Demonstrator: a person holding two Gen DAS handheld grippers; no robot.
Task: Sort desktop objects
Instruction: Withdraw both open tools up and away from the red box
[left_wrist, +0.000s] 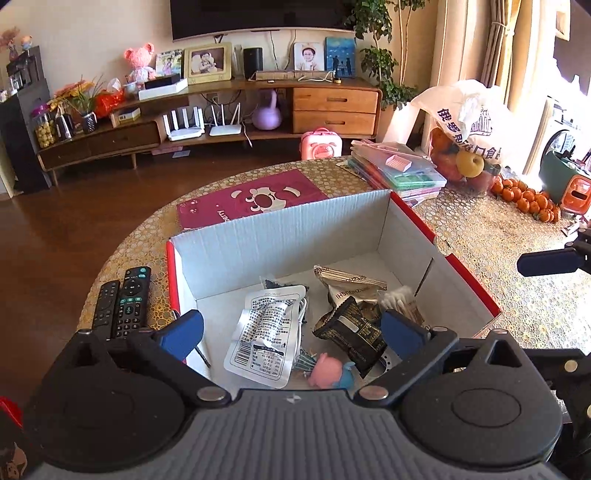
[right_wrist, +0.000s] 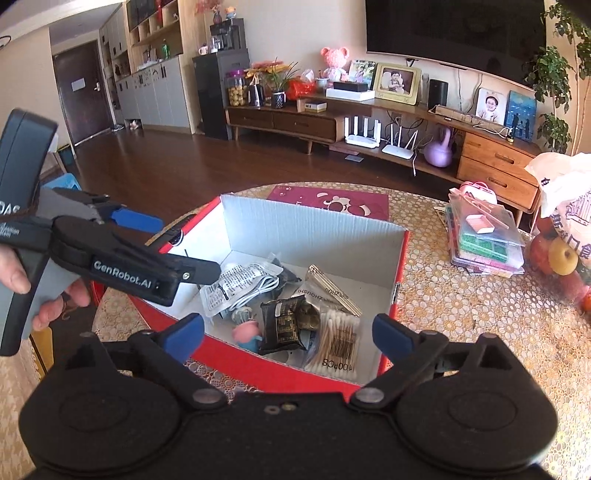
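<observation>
A red cardboard box (left_wrist: 295, 229) with white inner walls stands on the gold lace tablecloth. Inside lie a white foil pouch (left_wrist: 262, 339), a black snack packet (left_wrist: 351, 332), a gold packet (left_wrist: 347, 284), a pack of cotton swabs (right_wrist: 338, 347) and a pink pig toy (left_wrist: 328, 369). My left gripper (left_wrist: 291, 332) hovers open above the box's near edge, holding nothing. My right gripper (right_wrist: 290, 336) is open and empty too, over the box's right corner (right_wrist: 369, 369). A hand (right_wrist: 22, 280) holds the left gripper (right_wrist: 184, 247) over the box's left side.
Two black remotes (left_wrist: 122, 306) lie left of the box near the table edge. A pink bear mat (left_wrist: 258, 199) lies behind it. Stacked plastic cases (left_wrist: 399, 170), a white bag with fruit (left_wrist: 465, 122) and small oranges (left_wrist: 528, 199) fill the right side.
</observation>
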